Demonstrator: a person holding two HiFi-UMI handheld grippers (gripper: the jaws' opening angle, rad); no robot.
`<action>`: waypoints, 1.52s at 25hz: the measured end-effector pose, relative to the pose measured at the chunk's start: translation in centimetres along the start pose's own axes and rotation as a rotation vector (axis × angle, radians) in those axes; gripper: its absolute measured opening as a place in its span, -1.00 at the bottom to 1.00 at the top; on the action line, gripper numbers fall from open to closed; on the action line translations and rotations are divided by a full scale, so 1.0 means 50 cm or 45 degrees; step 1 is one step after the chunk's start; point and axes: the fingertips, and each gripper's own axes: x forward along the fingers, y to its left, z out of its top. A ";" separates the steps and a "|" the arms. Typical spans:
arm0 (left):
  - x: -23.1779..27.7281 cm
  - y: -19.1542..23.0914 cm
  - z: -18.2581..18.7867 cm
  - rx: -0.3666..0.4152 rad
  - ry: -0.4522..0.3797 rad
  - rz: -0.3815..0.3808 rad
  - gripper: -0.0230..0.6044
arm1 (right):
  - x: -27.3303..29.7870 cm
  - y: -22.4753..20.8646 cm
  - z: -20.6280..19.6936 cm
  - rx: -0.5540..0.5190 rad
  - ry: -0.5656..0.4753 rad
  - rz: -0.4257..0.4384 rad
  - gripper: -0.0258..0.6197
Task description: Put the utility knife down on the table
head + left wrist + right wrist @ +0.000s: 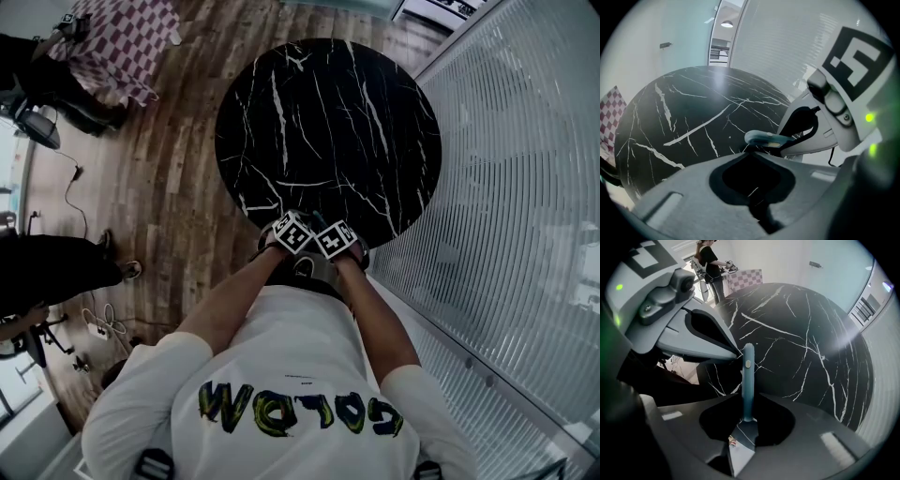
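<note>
The utility knife [748, 380] is gripped between the fingers of the right gripper [746, 397], with its slim blue-grey body pointed forward over the near edge of the round black marble counter [811, 343]; the left gripper [751, 151] is held just beside it; its fingers are closed on nothing.

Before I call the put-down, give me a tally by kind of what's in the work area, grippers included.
Handheld two-jaw grippers: 2, the left gripper and the right gripper
Slim blue-grey utility knife: 1, clamped in the right gripper
Round black marble table with white veins: 1
Total: 4
</note>
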 end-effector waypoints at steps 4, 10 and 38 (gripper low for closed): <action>0.002 -0.003 -0.006 0.007 0.009 -0.002 -0.93 | 0.003 0.003 -0.003 0.003 0.002 -0.001 -0.70; 0.009 0.000 -0.015 0.020 0.024 0.009 -0.93 | 0.004 0.001 -0.003 -0.007 -0.001 -0.004 -0.70; -0.026 0.006 -0.053 -0.008 0.000 0.030 -0.92 | -0.012 -0.002 -0.014 0.014 -0.092 -0.045 -0.48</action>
